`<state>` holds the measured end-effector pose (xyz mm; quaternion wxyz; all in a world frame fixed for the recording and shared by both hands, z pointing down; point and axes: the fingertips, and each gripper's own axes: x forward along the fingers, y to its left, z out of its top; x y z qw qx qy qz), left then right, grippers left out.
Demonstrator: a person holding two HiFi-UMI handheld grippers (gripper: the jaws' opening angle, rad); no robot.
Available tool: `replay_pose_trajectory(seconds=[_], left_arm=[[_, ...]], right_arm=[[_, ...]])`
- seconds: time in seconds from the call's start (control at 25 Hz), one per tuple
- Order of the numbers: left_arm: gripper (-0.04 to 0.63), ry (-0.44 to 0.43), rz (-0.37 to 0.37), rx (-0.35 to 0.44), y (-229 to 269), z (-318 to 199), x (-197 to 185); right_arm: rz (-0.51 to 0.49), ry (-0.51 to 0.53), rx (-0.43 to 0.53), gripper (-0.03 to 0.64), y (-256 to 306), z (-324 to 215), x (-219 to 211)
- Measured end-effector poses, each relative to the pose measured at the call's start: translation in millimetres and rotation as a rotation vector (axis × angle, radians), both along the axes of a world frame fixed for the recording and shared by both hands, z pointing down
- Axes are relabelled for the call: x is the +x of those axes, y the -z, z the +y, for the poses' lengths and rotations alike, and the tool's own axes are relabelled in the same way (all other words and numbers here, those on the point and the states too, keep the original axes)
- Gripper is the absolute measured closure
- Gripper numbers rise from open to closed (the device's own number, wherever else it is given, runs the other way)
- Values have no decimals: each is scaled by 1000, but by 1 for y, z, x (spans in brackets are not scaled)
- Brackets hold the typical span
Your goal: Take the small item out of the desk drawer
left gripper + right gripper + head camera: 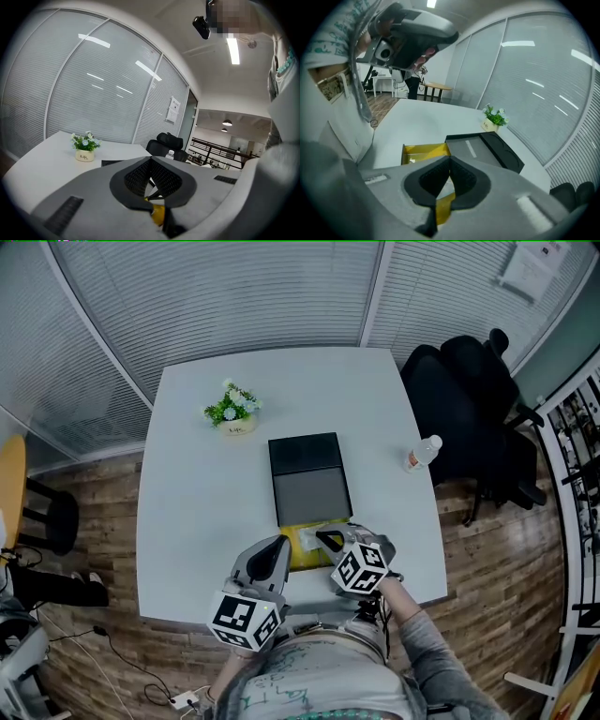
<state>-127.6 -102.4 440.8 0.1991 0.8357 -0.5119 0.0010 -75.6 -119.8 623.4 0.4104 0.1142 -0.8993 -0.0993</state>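
A black desktop box (pixel 305 470) stands mid-table with its yellow-lined drawer (pixel 302 545) pulled out toward me. In the right gripper view the drawer (pixel 424 151) lies just past the jaws, with a small white item (pixel 412 161) on its floor near the left wall. My right gripper (pixel 325 539) hovers over the drawer's right part; its jaws are shut (pixel 450 159) with nothing seen pinched at the tips. My left gripper (pixel 280 543) sits at the drawer's left edge, also shut (pixel 151 160), with yellow drawer lining showing below the jaws.
A potted plant (pixel 232 410) stands at the back left of the white table (pixel 187 493). A water bottle (pixel 422 454) is near the right edge. A black office chair (pixel 469 395) stands beside the table's right side.
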Motion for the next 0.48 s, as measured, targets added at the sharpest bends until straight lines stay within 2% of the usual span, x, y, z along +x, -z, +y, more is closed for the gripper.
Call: replay_pose_trajectory(seconds=[0.48], left_arm=[[598, -1, 8, -26, -10, -3, -4]], right_arm=[[76, 13, -68, 614, -33, 4, 1]])
